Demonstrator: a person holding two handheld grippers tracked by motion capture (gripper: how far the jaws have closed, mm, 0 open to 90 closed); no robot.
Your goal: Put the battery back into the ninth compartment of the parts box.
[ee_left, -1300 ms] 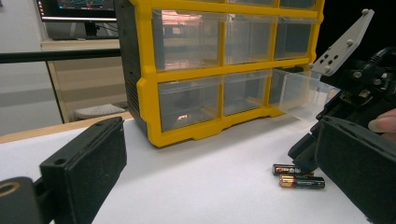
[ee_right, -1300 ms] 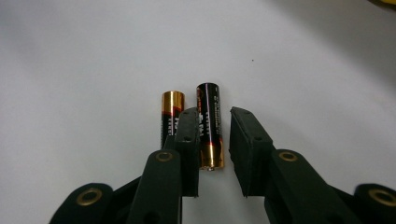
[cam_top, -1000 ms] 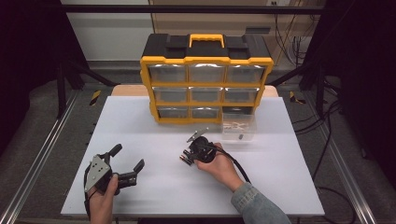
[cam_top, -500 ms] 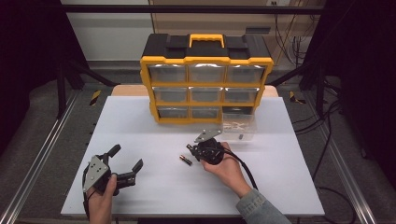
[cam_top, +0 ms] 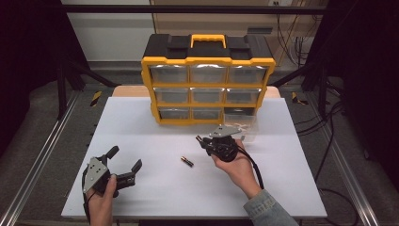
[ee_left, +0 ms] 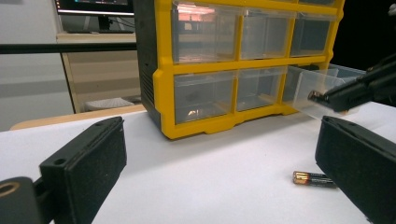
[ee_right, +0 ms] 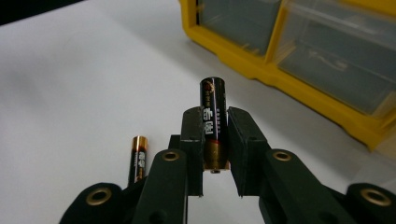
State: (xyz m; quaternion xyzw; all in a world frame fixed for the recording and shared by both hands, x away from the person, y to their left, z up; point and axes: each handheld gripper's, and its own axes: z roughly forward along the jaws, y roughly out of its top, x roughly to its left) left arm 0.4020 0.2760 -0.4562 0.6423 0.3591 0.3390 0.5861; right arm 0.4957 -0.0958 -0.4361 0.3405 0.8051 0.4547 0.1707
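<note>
The right gripper (cam_top: 203, 140) was clamped on a battery (ee_right: 213, 122); in the right gripper view its jaws pinched the lower, copper-coloured end, with the black body sticking out past the jaw tips, roughly in line with the jaws; in the high view this gripper sat in the person's right hand (cam_top: 237, 165), in front of the organizer (cam_top: 207, 77) and near the open drawer (cam_top: 241, 121) at its bottom right; its tip pointed toward the left of that view. A second battery (cam_top: 187, 161) lay flat on the table (cam_top: 150, 141), free of both grippers, between the two hands and nearer the right one; the right gripper view showed it lying left of and beneath the jaws (ee_right: 137, 157); the left gripper view showed it just beside the right-hand jaw (ee_left: 314, 178). The left gripper (cam_top: 125, 164) rested at the table's near left in the left hand (cam_top: 101, 200), its jaws spread wide with nothing between them, well apart from the organizer; its own view looked at the yellow frame and clear drawers (ee_left: 205, 95), with the open drawer (ee_left: 317, 88) pulled out on the right and the tip of the right gripper (ee_left: 320, 98) in front of it.
</note>
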